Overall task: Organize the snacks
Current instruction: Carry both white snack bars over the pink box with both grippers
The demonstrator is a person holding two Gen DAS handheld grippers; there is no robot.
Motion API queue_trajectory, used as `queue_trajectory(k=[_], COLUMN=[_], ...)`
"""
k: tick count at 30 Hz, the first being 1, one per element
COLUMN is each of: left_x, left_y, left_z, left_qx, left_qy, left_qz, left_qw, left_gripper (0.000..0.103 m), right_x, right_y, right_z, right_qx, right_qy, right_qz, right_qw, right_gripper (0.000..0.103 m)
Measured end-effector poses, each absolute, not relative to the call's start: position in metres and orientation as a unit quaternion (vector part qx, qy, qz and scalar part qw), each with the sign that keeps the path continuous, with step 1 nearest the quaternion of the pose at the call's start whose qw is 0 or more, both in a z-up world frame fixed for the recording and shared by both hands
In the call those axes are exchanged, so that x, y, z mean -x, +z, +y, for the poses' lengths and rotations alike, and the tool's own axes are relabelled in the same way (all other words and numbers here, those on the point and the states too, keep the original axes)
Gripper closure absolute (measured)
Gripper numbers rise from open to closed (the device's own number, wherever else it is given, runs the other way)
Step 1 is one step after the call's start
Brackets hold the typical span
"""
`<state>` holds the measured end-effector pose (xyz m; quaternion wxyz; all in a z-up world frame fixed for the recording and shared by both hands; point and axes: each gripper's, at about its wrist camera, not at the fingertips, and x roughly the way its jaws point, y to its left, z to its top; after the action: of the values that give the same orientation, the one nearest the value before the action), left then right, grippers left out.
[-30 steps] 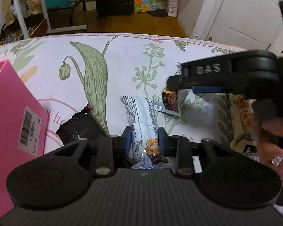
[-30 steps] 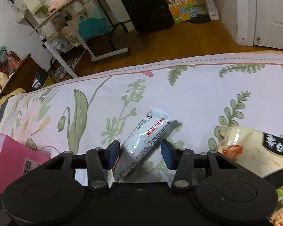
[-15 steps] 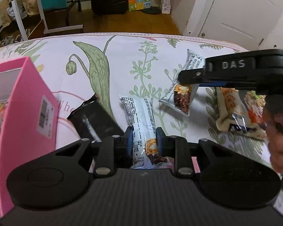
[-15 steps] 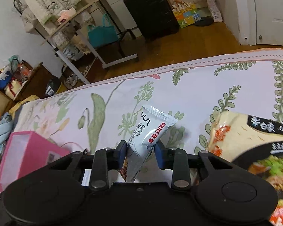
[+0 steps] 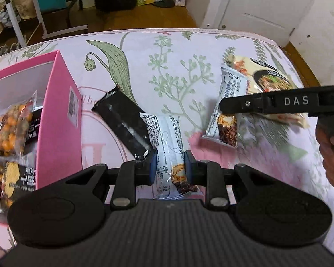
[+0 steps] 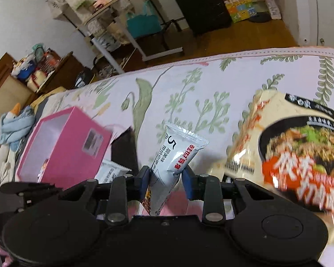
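Fingers of the left gripper [image 5: 168, 169] and the right gripper [image 6: 165, 182] each pinch a white foil snack bar [image 5: 170, 149] [image 6: 171, 164], both right of the open pink cardboard box [image 5: 55, 120]. The box already holds several snack packets; a black wrapper [image 5: 122, 122] beside it and a cream noodle pack [image 6: 296, 155] farther right remain on the floral bed [image 5: 178, 51].

Black suitcase [image 6: 199, 4], teal bag [image 6: 142, 24] — floral bedsheet [image 5: 167, 71] below

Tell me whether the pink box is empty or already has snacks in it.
Already has snacks. The left wrist view looks into the open top of the pink box, where a bag of orange coated nuts and other dark packets lie inside.
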<state>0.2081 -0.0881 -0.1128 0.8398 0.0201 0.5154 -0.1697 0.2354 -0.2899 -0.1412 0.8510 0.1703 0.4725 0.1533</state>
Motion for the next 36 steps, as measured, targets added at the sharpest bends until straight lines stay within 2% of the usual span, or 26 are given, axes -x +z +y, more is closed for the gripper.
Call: queue_trajectory(k=[6,15,19,27,36], left_x=[-0.174,-0.137,-0.121,-0.108,-0.13], left_y=[-0.1,-0.087,-0.067,-0.029,-0.014], left_z=[-0.083,-0.06,-0.041,0.011,0.085], left_qx=[-0.035,-0.001,0.003,0.018,0.028], left_qy=[-0.179,-0.202,-0.21,-0.188,-0.112], left_qz=[0.512,0.542,0.531,0.5,0.464], left_qw=[0.839,0.816,0.821,0.845,0.878], left_gripper=[0.079,0.079,0.079,0.079,0.079], right_x=[-0.202,-0.158,-0.143,-0.134,-0.164], right_y=[-0.129,-0.111,-0.091,-0.055,-0.042], right_z=[-0.284,-0.26,-0.248,-0.207,-0.136], right_qx=[-0.163,-0.144,-0.122,-0.094,-0.085], right_qy=[0.161,0.188,0.212,0.27,0.335], right_qz=[0.491,0.526,0.532,0.515,0.48], right_qw=[0.84,0.817,0.811,0.808,0.806], right_gripper=[0.067,0.067,0.067,0.067,0.067])
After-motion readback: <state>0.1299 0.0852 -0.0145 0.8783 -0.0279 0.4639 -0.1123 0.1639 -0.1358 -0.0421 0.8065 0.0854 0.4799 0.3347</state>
